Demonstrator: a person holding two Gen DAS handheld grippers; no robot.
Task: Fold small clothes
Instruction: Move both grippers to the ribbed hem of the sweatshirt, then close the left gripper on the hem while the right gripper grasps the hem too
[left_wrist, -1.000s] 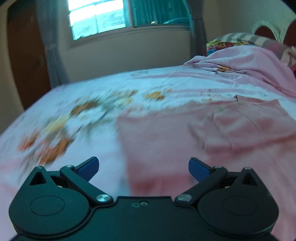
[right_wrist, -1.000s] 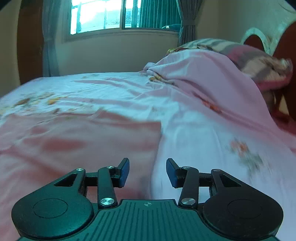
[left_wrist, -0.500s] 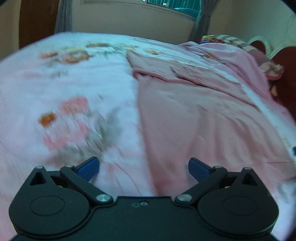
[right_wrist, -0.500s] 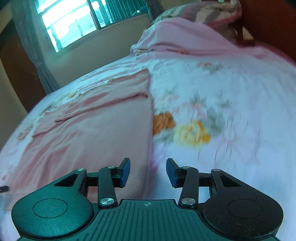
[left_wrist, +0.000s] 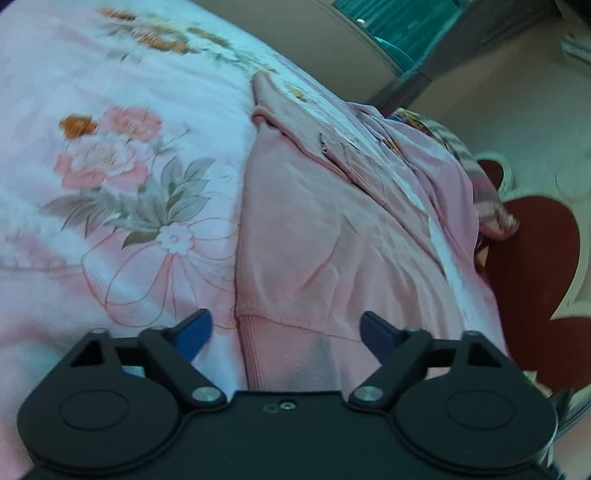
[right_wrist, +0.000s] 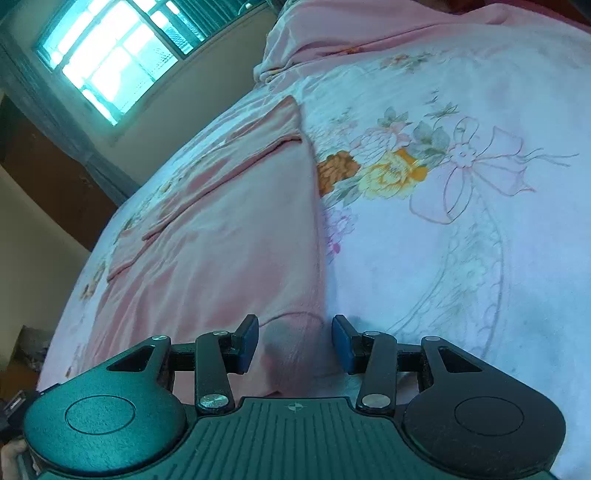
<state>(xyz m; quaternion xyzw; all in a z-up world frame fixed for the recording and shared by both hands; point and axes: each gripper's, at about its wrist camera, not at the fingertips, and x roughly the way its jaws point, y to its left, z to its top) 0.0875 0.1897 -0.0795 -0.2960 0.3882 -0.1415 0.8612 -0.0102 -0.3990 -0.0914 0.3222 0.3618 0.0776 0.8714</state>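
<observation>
A pink sweatshirt (left_wrist: 314, 229) lies flat on the flowered bedsheet (left_wrist: 122, 177), its ribbed hem nearest me. My left gripper (left_wrist: 284, 334) hovers over the hem's left corner. Its jaws are closing, the corner lies between the blue pads, and they do not press it. In the right wrist view the same sweatshirt (right_wrist: 229, 236) runs away toward the window. My right gripper (right_wrist: 294, 343) sits at the hem's right corner, half open, with the corner between the pads and a gap on each side.
A crumpled pink blanket (left_wrist: 436, 162) and striped pillows lie at the head of the bed, beside a dark red headboard (left_wrist: 539, 258). A bright window (right_wrist: 114, 55) and a brown wardrobe (right_wrist: 48, 177) stand beyond the bed. Flowered sheet (right_wrist: 461, 221) spreads right of the sweatshirt.
Both grippers swept across the bed and came down at the sweatshirt's near hem, one at each corner, rolling as they went. The left jaws have narrowed; the right jaws kept their gap.
</observation>
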